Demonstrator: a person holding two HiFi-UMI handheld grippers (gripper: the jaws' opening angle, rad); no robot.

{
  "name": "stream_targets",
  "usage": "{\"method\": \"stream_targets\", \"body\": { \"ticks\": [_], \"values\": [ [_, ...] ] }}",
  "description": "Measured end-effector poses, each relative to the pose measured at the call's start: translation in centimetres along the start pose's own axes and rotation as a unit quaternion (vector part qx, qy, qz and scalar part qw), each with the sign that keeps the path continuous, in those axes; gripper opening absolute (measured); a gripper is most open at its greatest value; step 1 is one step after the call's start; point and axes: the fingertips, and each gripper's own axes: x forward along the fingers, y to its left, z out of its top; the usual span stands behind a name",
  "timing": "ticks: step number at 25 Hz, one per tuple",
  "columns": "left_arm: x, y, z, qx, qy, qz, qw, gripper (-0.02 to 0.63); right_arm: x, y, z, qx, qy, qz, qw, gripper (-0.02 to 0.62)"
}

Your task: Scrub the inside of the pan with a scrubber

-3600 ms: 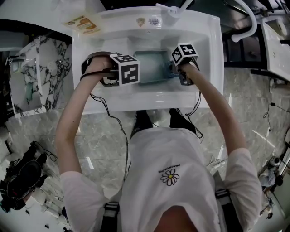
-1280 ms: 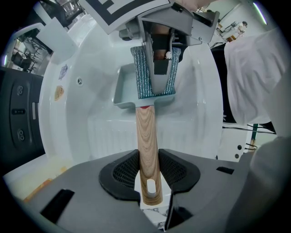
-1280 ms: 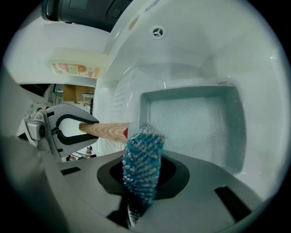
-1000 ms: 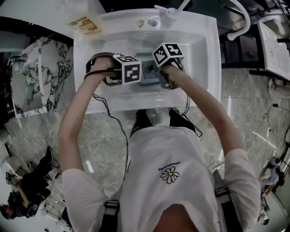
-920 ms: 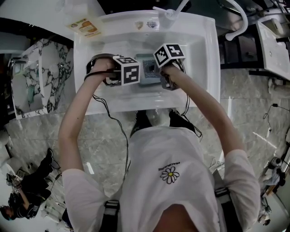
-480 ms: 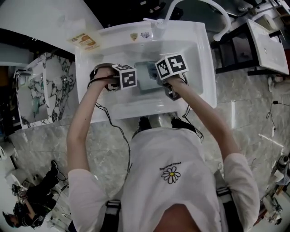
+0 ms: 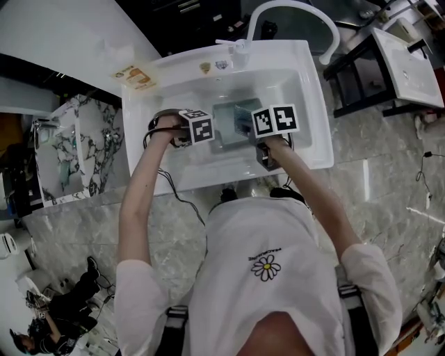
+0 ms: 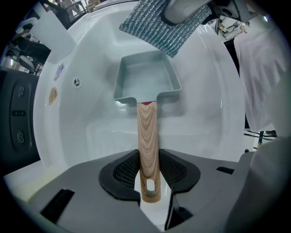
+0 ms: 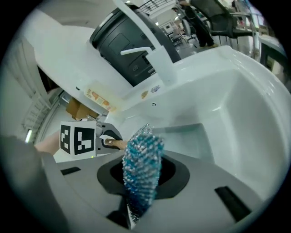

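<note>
The white sink (image 7: 306, 90) takes up the top of the head view, with its faucet (image 7: 292, 8) arching over it at 12 o'clock. The sink holds the work low and would catch any water. At its middle lies the square pale-green pan (image 7: 228, 118), flat on the basin floor with its open side up, so the inside can be reached from above.

The left gripper (image 8: 148, 175) stands at 9 o'clock of the pan and points steeply down. Its jaws are clamped on the end of the wooden handle (image 8: 148, 136), which runs straight out toward 12 o'clock in the left gripper view. This grip likely pins the pan against sliding under scrubbing strokes.

The right gripper (image 9: 141, 182) sits at 3 o'clock of the pan, jaws pinched on the lower edge of the blue-and-silver mesh scrubber (image 9: 142, 166), leaving most of the pad free to wipe. In the left gripper view the scrubber (image 8: 159, 22) hangs at 12 o'clock over the pan's far rim and appears lifted clear of the pan floor. It probably has to come back down for a further pass.
</note>
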Motion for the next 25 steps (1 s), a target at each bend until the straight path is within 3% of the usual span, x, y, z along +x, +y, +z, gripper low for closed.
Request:
{"method": "stream_targets", "body": {
  "ticks": [6, 14, 19, 22, 24, 25],
  "values": [
    [0.3, 0.4, 0.2, 0.015, 0.005, 0.024, 0.9996, 0.144, -0.2, -0.4, -1.4, 0.028, -0.003, 0.007, 1.000, 0.061],
    [-0.7, 0.6, -0.2, -0.013, 0.016, 0.018, 0.9996, 0.197, -1.2, -0.4, -1.1, 0.031, -0.017, 0.016, 0.999, 0.061],
    [-5.9, 2.2, 1.2, -0.026, -0.028, 0.061, 0.9974, 0.193, -2.8, -0.4, 0.1, 0.009, -0.038, 0.009, 0.999, 0.061],
    [-11.3, 3.6, 2.9, -0.060, -0.093, 0.112, 0.9874, 0.169, -4.3, -0.2, 1.7, -0.017, -0.070, -0.003, 0.997, 0.061],
    [-15.5, 4.3, 4.1, -0.099, -0.164, 0.150, 0.9698, 0.130, -5.6, 0.1, 2.9, -0.044, -0.097, -0.013, 0.994, 0.061],
    [-17.6, 4.6, 4.6, -0.124, -0.208, 0.171, 0.9551, 0.112, -6.3, 0.3, 3.5, -0.060, -0.112, -0.020, 0.992, 0.061]
  ]
}}
